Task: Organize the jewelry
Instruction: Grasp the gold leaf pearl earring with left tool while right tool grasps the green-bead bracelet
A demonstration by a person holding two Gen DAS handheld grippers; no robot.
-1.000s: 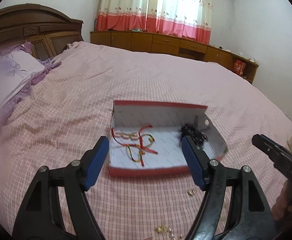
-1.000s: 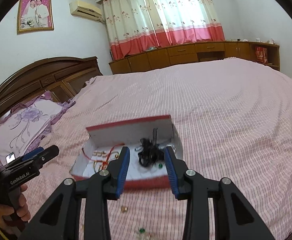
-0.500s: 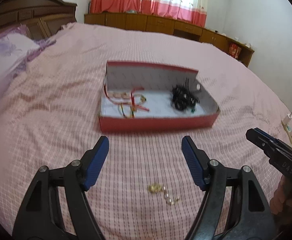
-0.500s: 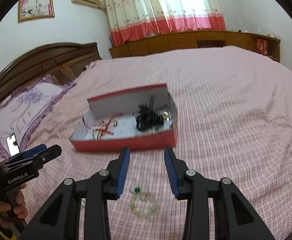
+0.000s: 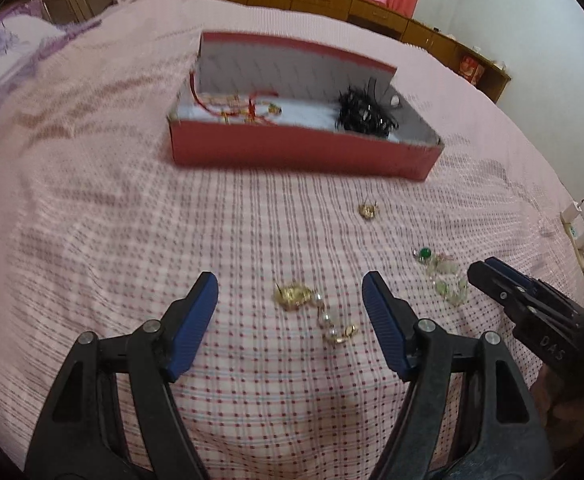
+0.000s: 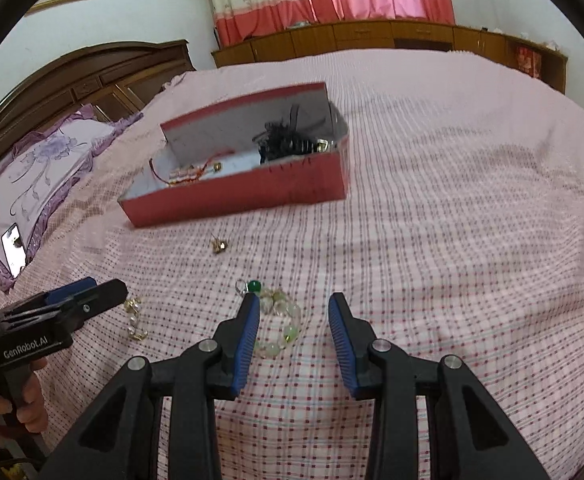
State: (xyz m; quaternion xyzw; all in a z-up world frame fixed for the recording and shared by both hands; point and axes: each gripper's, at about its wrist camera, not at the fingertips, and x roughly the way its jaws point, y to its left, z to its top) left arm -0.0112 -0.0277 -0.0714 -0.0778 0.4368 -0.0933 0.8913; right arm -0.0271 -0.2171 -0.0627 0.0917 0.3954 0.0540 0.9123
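A red box [image 5: 300, 152] [image 6: 251, 192] sits on the pink bedspread, holding red-cord bracelets [image 5: 247, 108] and a black hair piece [image 5: 366, 114]. On the bed in front of it lie a gold-and-pearl piece [image 5: 312, 306] [image 6: 135, 320], a small gold earring [image 5: 368, 211] [image 6: 219, 245] and a pale green bead bracelet [image 5: 446, 284] [image 6: 281, 322] with a green-stone ring [image 6: 251, 286]. My left gripper [image 5: 289, 292] is open, empty, with the gold-and-pearl piece between its fingers. My right gripper [image 6: 294, 312] is open, empty, over the bead bracelet.
The bed's pink checked cover [image 6: 452, 220] stretches wide on all sides. A purple pillow [image 6: 47, 160] and a phone [image 6: 13, 246] lie at the left by the wooden headboard. A white charger plug [image 5: 578, 228] lies at the right.
Both grippers have pulled back from the box and tipped down toward the loose jewelry on the bedspread. The box now lies farther away. Both stay open.
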